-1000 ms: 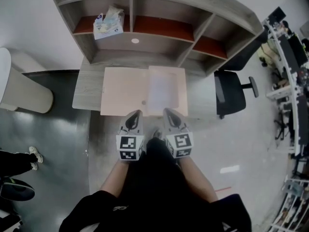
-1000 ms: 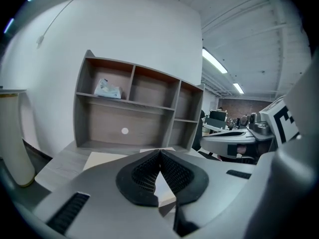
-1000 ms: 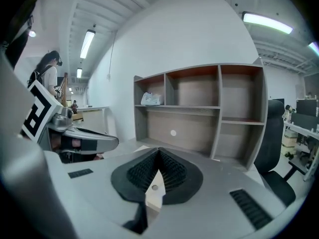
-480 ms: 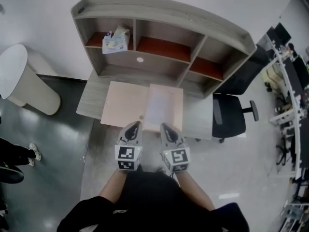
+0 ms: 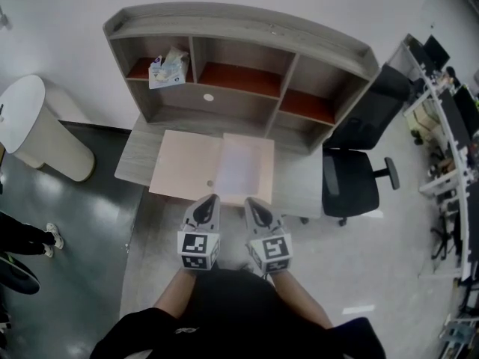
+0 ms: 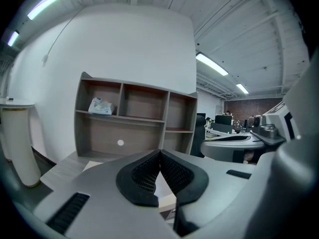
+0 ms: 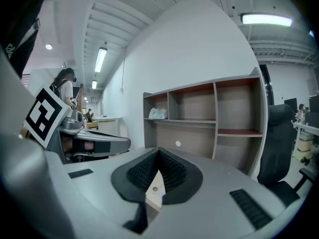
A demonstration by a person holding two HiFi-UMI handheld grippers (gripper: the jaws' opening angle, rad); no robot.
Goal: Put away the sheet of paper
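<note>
On the grey desk (image 5: 133, 161) lies an open pale pink folder (image 5: 185, 173), and a white sheet of paper (image 5: 238, 170) rests on its right half. Side by side at the folder's near edge, my left gripper (image 5: 210, 199) and right gripper (image 5: 250, 201) are both shut and hold nothing. In the left gripper view the left gripper's (image 6: 159, 154) black pads meet. The right gripper's (image 7: 158, 153) pads also meet in the right gripper view, and a strip of the folder (image 7: 154, 192) shows below them.
A wooden shelf hutch (image 5: 239, 47) stands on the back of the desk, with a tissue pack (image 5: 166, 70) in its top left bay. A black office chair (image 5: 353, 187) is at the desk's right end. A white cylindrical bin (image 5: 36, 132) stands left, and a person's feet (image 5: 22, 239) show at the far left.
The head view has pulled back and swung, so the desk looks smaller and farther off. Both grippers stay shut, side by side at the folder's near edge.
</note>
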